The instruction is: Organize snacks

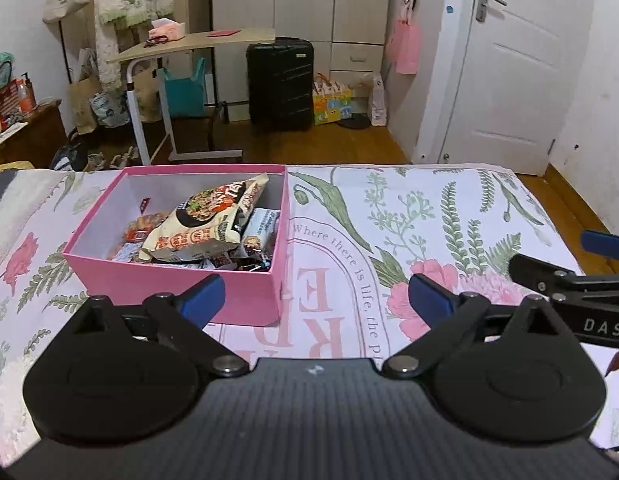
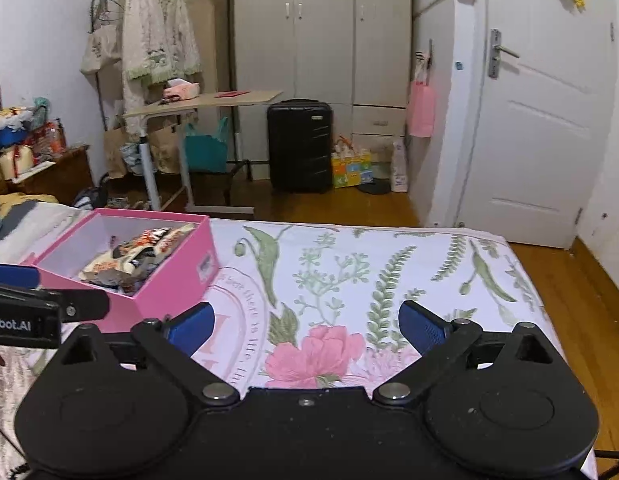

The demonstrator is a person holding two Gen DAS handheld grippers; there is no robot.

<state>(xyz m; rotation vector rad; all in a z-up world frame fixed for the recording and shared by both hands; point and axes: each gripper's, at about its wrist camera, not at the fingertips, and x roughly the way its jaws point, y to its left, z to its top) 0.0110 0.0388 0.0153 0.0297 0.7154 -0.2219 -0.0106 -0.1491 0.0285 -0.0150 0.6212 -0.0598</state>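
You hold both tools low over the bed, side by side, each angled down toward the floral bedspread (image 1: pixel 429 216). Your left gripper (image 1: pixel 315 300) has its blue pads spread wide apart with nothing between them; through the gap you see only the near right corner of the pink box (image 1: pixel 177 284) and the printed lettering on the cover. Your right gripper (image 2: pixel 305 326) is likewise spread wide and empty, its gap framing a pink flower on the cloth.

The pink box sits open on the bedspread, toward the far left of the bed, just beyond your left gripper's left pad. In the right wrist view it lies left of the right gripper, well clear of its pads. Inside the box the snacks are piled toward its right side: a large cream and red noodle packet (image 1: pixel 205 220) lies tilted on top, and smaller dark and orange packets (image 1: pixel 253 248) are packed under and beside it. The left part of the box floor is bare white.

No snack lies loose on the visible stretch of bedspread. Past the far edge of the bed stand a black suitcase (image 1: pixel 279 84), a small rolling table (image 1: pixel 193 42) and a white door (image 1: pixel 521 64) on the right.
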